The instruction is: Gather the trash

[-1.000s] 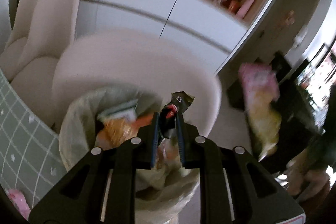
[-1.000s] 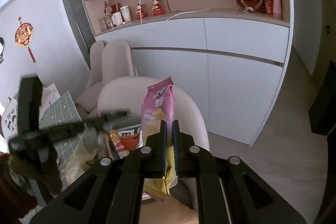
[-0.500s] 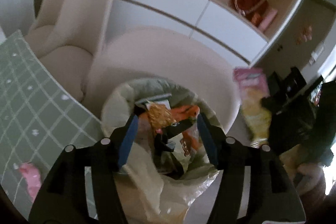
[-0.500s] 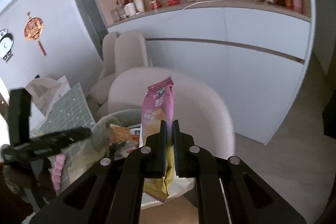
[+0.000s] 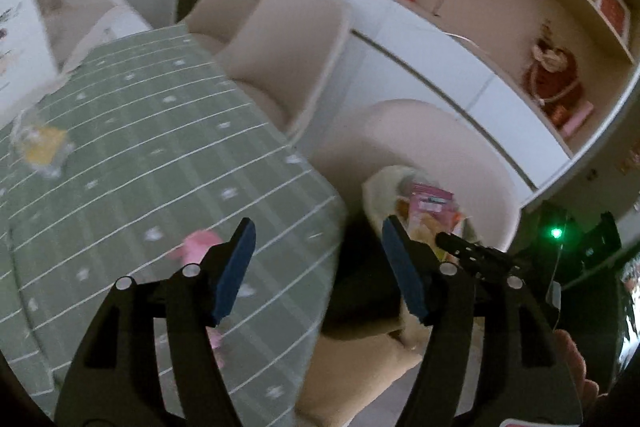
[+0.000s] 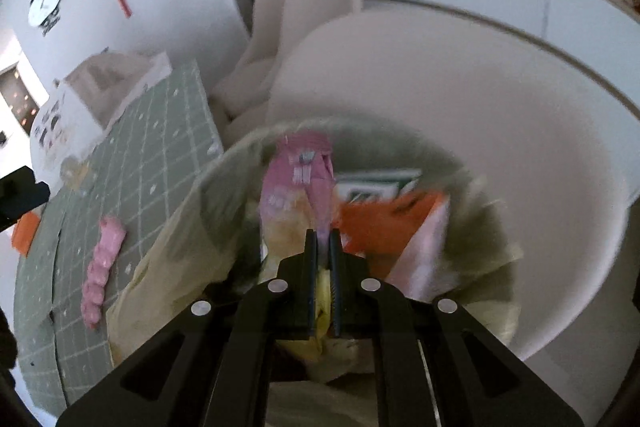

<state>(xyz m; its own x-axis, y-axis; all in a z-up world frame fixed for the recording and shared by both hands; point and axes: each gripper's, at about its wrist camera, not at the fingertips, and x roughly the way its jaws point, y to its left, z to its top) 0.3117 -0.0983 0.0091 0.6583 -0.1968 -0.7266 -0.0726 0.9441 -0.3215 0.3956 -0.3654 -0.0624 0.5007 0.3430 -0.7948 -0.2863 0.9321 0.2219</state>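
Our right gripper (image 6: 323, 239) pinched the pink snack bag (image 6: 298, 183) over the trash bag (image 6: 472, 259) — our left gripper (image 5: 318, 263), jaws just opened wide, held nothing.

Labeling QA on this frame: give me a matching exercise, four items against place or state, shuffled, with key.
Items:
1. left gripper
2. right gripper
3. pink snack bag
4. pink wrapper strip

States:
A. lying on the green checked tablecloth
B. jaws open, nothing between them
C. pinched in a gripper, over the trash bag
D. shut on a bag

Pairs: 1-B, 2-D, 3-C, 4-A
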